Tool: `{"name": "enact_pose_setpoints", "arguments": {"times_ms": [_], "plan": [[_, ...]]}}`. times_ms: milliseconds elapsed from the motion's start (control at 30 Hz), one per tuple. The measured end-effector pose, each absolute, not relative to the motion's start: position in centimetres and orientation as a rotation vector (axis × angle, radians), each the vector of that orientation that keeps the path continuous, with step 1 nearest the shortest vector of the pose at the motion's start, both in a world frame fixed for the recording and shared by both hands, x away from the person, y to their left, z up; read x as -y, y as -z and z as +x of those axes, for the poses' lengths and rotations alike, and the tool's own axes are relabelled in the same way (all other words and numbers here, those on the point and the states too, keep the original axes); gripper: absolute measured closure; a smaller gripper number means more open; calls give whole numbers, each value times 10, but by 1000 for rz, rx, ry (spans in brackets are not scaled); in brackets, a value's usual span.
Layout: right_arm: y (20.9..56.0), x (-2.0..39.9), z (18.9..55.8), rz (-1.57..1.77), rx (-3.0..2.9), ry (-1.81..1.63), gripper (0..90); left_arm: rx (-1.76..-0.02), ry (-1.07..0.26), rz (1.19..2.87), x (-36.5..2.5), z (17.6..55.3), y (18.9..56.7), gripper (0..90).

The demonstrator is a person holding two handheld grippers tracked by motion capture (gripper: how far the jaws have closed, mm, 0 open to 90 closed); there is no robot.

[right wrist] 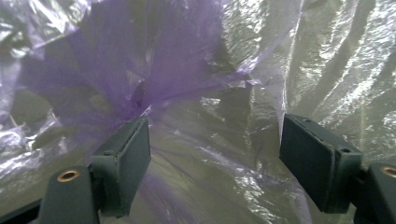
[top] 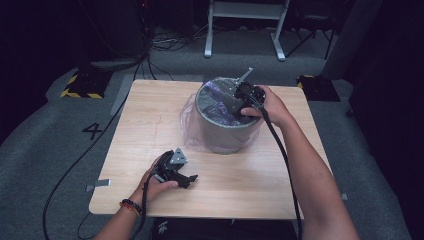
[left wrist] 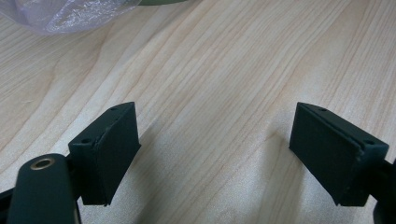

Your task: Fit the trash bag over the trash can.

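A grey round bin (top: 225, 131) stands on the wooden table (top: 150, 115), lined with a thin purple see-through bag (top: 218, 98) whose loose edge hangs down around the outside. My right gripper (top: 241, 103) is at the bin's right rim and points down into it. Its jaws stand open in front of the crinkled bag (right wrist: 177, 56), with nothing pinched between them (right wrist: 215, 154). My left gripper (top: 191, 178) rests low over the table near the front edge. It is open over bare wood (left wrist: 215, 140), and a corner of the bag (left wrist: 60, 16) lies ahead of it.
The table's front half around the left hand is bare wood (left wrist: 210, 70). Black cables trail from both grippers off the front edge. On the floor behind stand a white frame (top: 245, 10) and two yellow-and-black striped blocks (top: 80, 86).
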State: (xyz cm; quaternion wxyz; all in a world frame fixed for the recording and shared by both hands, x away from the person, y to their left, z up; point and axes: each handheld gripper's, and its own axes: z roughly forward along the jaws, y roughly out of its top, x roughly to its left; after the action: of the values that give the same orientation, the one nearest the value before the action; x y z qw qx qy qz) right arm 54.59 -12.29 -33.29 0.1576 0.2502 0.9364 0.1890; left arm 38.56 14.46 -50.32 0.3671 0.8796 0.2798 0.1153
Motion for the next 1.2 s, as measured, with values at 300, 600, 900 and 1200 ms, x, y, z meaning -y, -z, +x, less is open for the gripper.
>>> {"name": "enact_pose_setpoints", "arguments": {"times_ms": [300,600,900,1200], "plan": [[339,116,545,668,-2716,-398,262,-714,-293,2261,-145,386,503,155],[341,111,547,670,-2746,-298,261,-705,-289,2262,-144,385,503,155],[342,109,546,675,-2735,-248,246,-703,-287,2262,-144,385,503,155],[311,131,533,713,-2601,-587,226,-702,-287,2261,-144,385,504,155]]}}
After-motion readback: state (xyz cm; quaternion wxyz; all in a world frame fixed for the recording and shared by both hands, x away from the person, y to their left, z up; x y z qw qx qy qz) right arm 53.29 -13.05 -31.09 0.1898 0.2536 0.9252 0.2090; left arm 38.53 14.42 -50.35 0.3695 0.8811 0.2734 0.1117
